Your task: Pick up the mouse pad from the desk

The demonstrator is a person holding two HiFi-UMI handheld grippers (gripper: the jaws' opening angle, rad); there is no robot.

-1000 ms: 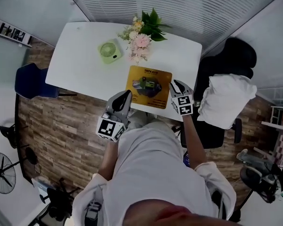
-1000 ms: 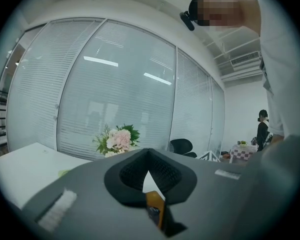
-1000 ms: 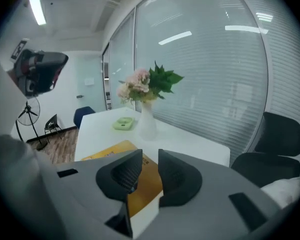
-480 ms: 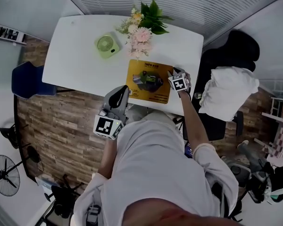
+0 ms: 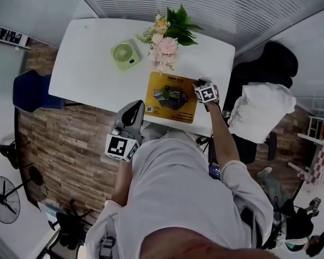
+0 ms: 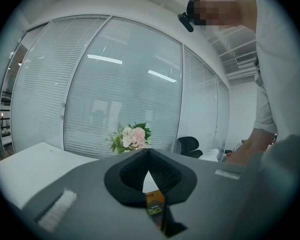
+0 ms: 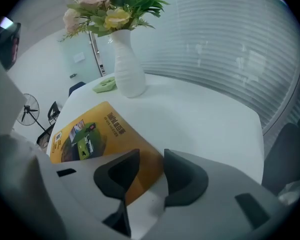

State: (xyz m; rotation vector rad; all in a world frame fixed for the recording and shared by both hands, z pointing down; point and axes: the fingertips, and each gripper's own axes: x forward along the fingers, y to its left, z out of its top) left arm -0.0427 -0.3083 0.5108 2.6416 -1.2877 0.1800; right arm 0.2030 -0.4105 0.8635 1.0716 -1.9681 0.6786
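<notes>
Lowered since before, my right gripper (image 7: 150, 158) has its jaws apart and closing over the yellow rectangular mouse pad's (image 7: 85, 134) edge; my left gripper's (image 6: 149, 154) jaws are closed.

free: desk (image 5: 81, 63) left half bare | obstacles: vase (image 7: 127, 76), fan (image 5: 125, 54) beyond mouse pad (image 5: 171, 97)

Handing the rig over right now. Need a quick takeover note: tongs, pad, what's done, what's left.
Left tongs: shut, empty, held at the near edge of the desk, left of the pad.
Right tongs: apart and closing, tilted down over the right edge of the mouse pad. The pad's edge lies in the gap, not yet pinched.
Mouse pad: flat on the desk, near its front edge.
Done: right tongs in place at the pad's edge.
Left: clamp the edge and lift the pad off.
</notes>
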